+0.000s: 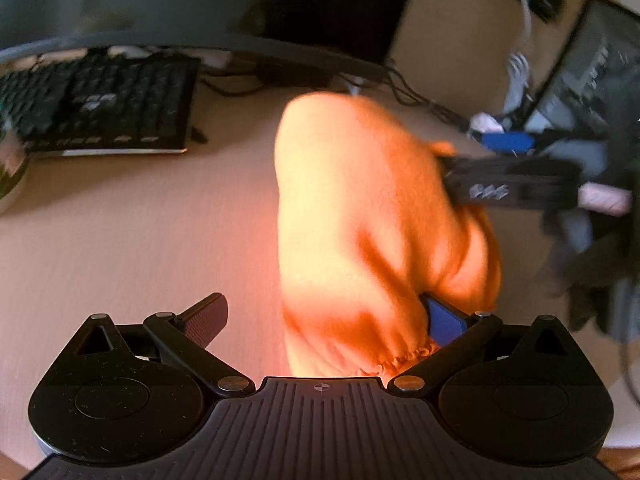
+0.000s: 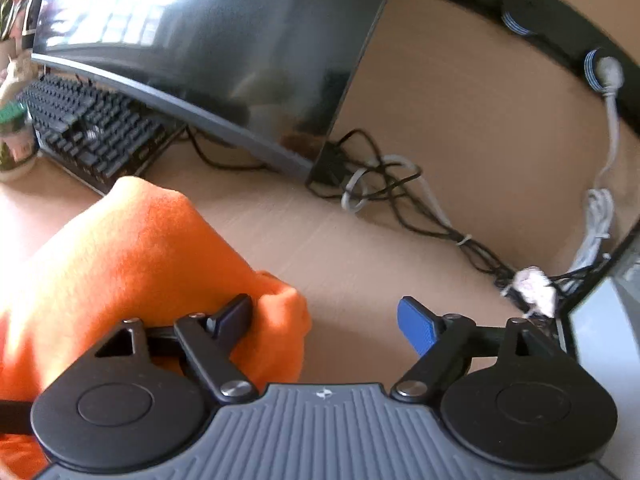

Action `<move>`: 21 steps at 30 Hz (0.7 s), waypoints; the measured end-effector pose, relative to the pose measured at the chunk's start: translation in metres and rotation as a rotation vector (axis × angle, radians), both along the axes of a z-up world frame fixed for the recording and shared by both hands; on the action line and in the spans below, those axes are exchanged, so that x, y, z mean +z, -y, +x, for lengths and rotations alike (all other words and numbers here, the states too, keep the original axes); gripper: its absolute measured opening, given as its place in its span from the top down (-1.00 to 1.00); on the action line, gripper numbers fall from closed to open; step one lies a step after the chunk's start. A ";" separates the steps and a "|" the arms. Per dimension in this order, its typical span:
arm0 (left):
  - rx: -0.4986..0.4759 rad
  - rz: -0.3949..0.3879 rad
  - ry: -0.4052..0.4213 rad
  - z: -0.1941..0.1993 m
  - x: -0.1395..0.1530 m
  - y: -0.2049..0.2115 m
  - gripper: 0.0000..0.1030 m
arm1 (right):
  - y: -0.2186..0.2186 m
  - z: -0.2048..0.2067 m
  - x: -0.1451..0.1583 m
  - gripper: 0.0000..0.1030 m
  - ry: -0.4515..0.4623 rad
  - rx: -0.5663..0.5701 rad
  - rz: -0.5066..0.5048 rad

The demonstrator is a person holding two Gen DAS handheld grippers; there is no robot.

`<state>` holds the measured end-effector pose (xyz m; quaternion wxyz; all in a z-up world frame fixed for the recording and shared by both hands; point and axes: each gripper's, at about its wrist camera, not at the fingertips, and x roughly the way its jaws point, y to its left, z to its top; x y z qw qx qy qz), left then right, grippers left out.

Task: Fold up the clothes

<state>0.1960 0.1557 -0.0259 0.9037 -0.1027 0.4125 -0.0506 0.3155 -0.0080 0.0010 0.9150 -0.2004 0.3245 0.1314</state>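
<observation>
I have the soft orange fleece garment (image 1: pixel 360 220) bunched in a raised heap on the pale wood-grain table (image 1: pixel 140 232), in front of the dark curved monitor (image 2: pixel 208 40) and the black keyboard (image 1: pixel 104 104).

My left hand-held gripper (image 1: pixel 324 316) stands with its jaws wide apart. The cloth fills the space between them and lies against the blue right finger, with a gathered, elastic-looking hem just in front of the body, but nothing is pinched.

My right hand-held gripper (image 2: pixel 326 316) is also spread wide. Its dark left finger presses against a rounded fold of the garment, while the blue right finger stands clear over bare table. In the left view it reaches into the heap from the side.

I judge that both tools are at the cloth without a grip on it. That would fit either reaching for hold points or just having let go of a fold, and the motion blur does not settle which. The heap is lumpy, not a flat, squared packet, so I judge the folding unfinished. Any further move calls for jaws closing on one clear edge, not a thick wad, since fleece this bulky will slip or drag in extra layers.

I can read no brand or writing. A pale mark on the right tool's body is too blurred.
</observation>
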 end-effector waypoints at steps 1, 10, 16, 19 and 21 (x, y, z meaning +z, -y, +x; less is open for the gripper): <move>-0.005 0.008 0.005 0.000 0.000 0.002 -1.00 | 0.002 -0.004 -0.001 -0.81 -0.007 -0.005 0.005; 0.000 -0.036 0.045 0.000 0.015 -0.010 -0.99 | 0.016 -0.035 -0.010 -0.96 -0.062 -0.044 0.042; 0.097 -0.094 0.027 0.012 0.018 -0.030 -1.00 | 0.011 -0.039 -0.010 -0.96 -0.045 -0.068 0.073; 0.085 -0.076 0.004 0.016 0.010 -0.023 -1.00 | 0.004 -0.042 -0.013 -0.96 -0.033 -0.086 0.083; 0.059 -0.055 -0.001 0.016 0.008 -0.018 -1.00 | 0.011 -0.044 -0.008 -0.96 -0.035 -0.108 0.120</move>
